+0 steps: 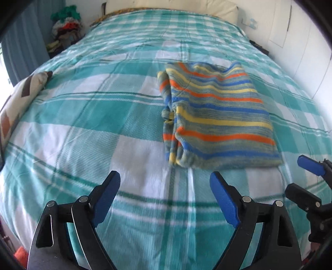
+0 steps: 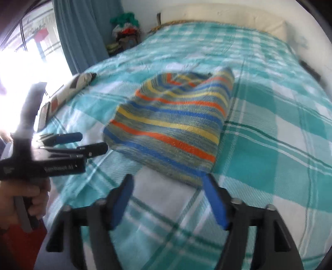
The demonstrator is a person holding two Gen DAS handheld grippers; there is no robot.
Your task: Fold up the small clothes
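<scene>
A striped knit garment (image 1: 217, 116) in orange, blue, yellow and grey lies folded into a rectangle on the teal-and-white checked bedspread (image 1: 103, 128). My left gripper (image 1: 165, 180) is open and empty, just short of the garment's near edge and to its left. My right gripper (image 2: 168, 182) is open and empty, its right finger close to the garment's near corner (image 2: 172, 128). In the left wrist view the right gripper (image 1: 298, 176) shows at the right edge. In the right wrist view the left gripper (image 2: 91, 142) shows at the left, held by a hand.
A patterned cushion (image 1: 18, 99) lies at the bed's left edge. A pile of clothes (image 1: 64, 29) stands beyond the far left corner beside a blue curtain (image 2: 78, 33). A cream headboard (image 1: 176, 5) and white wall (image 1: 300, 52) bound the far and right sides.
</scene>
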